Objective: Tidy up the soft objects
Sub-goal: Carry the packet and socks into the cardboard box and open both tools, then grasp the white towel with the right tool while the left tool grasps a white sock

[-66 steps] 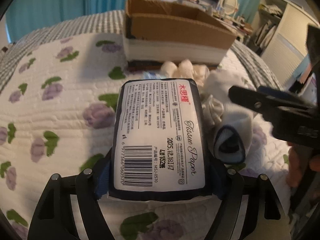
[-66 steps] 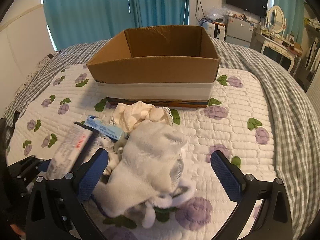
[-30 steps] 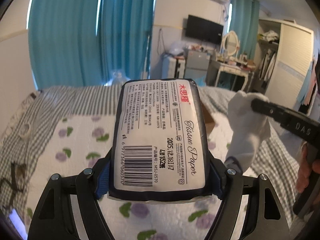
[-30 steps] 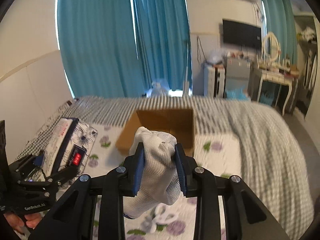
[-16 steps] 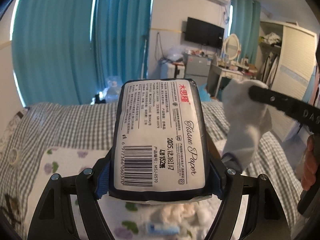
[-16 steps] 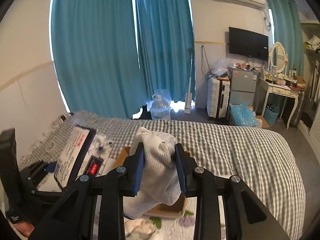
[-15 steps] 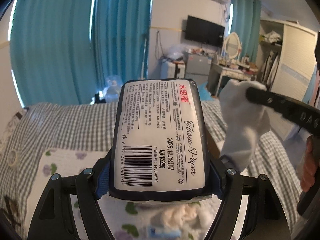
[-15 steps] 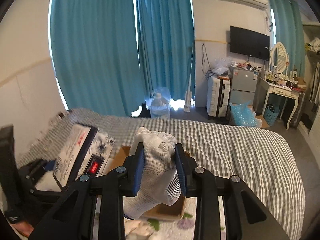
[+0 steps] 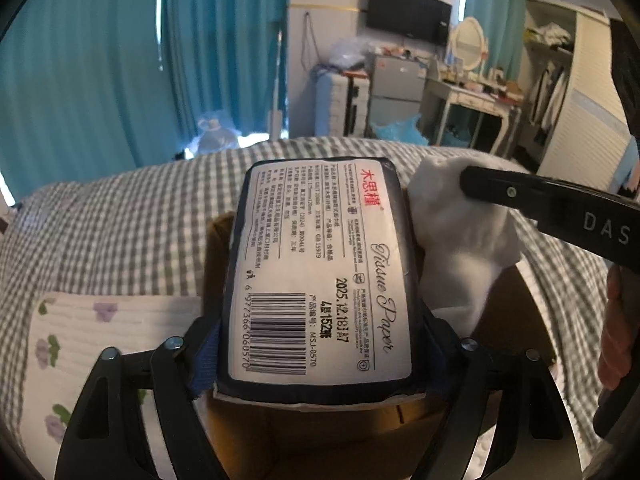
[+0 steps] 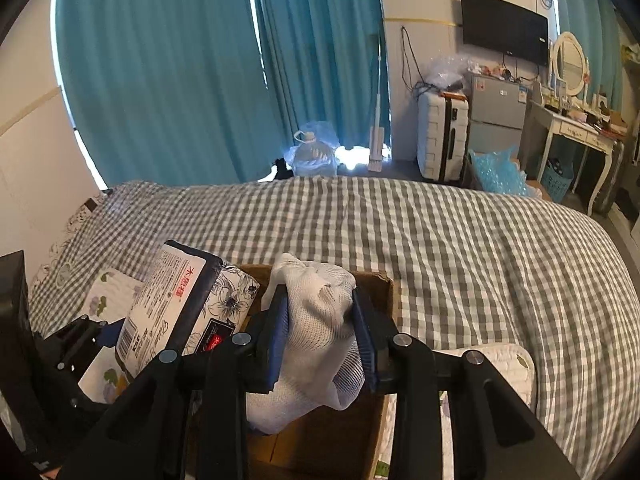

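Observation:
My left gripper (image 9: 320, 344) is shut on a tissue paper pack (image 9: 320, 272), dark blue with a white barcode label, held above the open cardboard box (image 9: 516, 312). The pack also shows in the right wrist view (image 10: 176, 304). My right gripper (image 10: 320, 332) is shut on a white sock (image 10: 316, 344), which hangs down over the cardboard box (image 10: 384, 284). In the left wrist view the sock (image 9: 460, 236) hangs just right of the pack, under the right gripper's black finger (image 9: 520, 192).
The box stands on a bed with a grey checked blanket (image 10: 460, 240) and a white floral quilt (image 9: 112, 328). Teal curtains (image 10: 180, 60), a suitcase (image 10: 442, 136) and a dressing table (image 10: 576, 132) stand beyond the bed.
Both grippers have lifted their loads off the quilt and carried them forward. They now hang over the open box, lower than half a second ago.

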A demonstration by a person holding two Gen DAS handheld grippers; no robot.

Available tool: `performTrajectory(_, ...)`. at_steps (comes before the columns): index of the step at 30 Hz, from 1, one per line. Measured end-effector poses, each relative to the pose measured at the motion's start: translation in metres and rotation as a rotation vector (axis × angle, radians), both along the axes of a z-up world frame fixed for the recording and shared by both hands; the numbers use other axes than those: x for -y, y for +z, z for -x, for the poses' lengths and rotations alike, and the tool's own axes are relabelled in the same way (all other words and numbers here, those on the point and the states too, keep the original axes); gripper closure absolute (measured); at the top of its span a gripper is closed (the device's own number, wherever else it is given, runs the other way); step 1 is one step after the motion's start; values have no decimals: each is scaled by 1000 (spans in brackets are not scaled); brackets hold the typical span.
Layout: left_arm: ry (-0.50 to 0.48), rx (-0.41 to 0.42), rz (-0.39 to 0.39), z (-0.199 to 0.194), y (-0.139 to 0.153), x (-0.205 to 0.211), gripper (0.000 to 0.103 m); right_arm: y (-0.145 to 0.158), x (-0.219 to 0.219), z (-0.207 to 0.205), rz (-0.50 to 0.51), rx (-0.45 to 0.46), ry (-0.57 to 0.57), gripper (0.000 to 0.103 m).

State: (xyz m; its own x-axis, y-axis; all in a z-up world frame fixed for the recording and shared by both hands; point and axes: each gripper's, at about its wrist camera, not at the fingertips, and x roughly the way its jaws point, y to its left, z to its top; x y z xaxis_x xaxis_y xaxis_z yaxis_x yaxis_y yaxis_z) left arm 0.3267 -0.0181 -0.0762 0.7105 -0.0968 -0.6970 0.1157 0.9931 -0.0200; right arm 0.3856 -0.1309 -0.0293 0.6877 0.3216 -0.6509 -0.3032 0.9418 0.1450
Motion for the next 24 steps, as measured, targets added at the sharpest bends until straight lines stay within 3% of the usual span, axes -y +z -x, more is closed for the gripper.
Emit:
performTrajectory(2,2,4,-2,-2,2,4,18,0,3,0,-13,4,-14,63)
performTrajectory(4,6,4,-10,0,6,6,18,5,8,4,-43,19,-29,40)
performTrajectory(9,23,56,-49,18,40,10,18,41,19,27,-61,64,-53,37)
performTrajectory(16,29,189,-59,87,132,12,18,126,43,100,-44,167,-85,34)
performTrajectory(18,31,235,-29,113,157,10,18,153,54,131,-55,182,-82,32)
performTrajectory(21,29,285,45,153,190,1,9,180,68,171,-94,185,-74,22)
performTrajectory(24,63,320,61,188,211,-6,8,202,81,218,-110,210,-75,9)
